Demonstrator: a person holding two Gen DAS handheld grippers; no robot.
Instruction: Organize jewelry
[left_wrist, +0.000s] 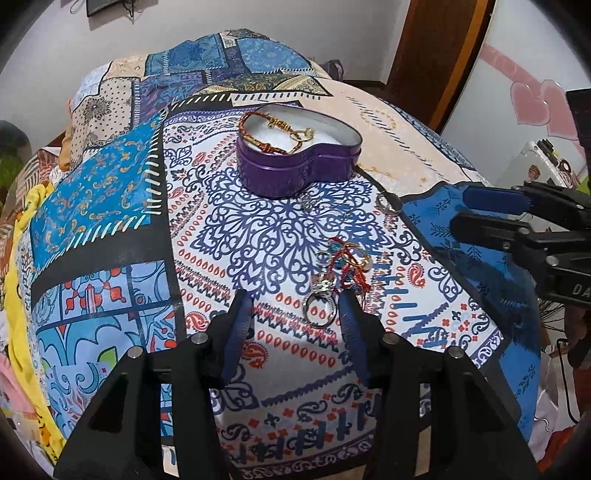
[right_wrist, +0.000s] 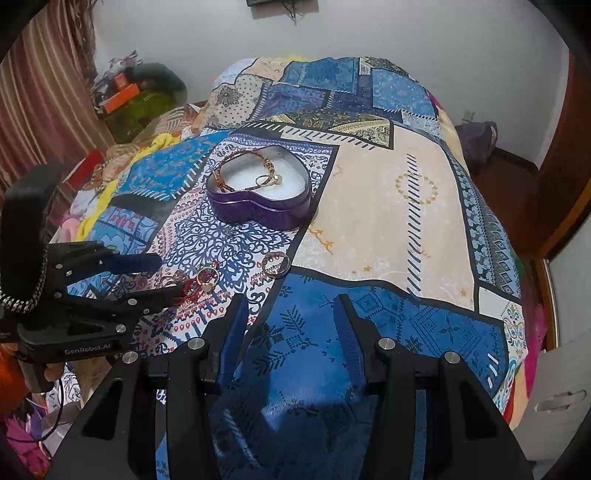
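A purple heart-shaped tin (left_wrist: 295, 170) with a white lining sits open on the patterned bedspread and holds a red-gold bracelet (left_wrist: 275, 129) and gold rings; it also shows in the right wrist view (right_wrist: 258, 210). A loose pile of rings and red thread (left_wrist: 340, 269) lies in front of it, with a large silver ring (left_wrist: 319, 308) nearest. My left gripper (left_wrist: 295, 299) is open, its fingers either side of the silver ring. A single silver ring (right_wrist: 275, 265) lies apart. My right gripper (right_wrist: 290, 306) is open and empty over the blue patch.
The bedspread (right_wrist: 388, 206) covers a bed that drops off at all sides. A small silver charm (left_wrist: 306, 202) lies just in front of the tin. Clothes and clutter (right_wrist: 122, 96) sit beyond the bed's left side. A wooden door frame (left_wrist: 439, 62) stands at the right.
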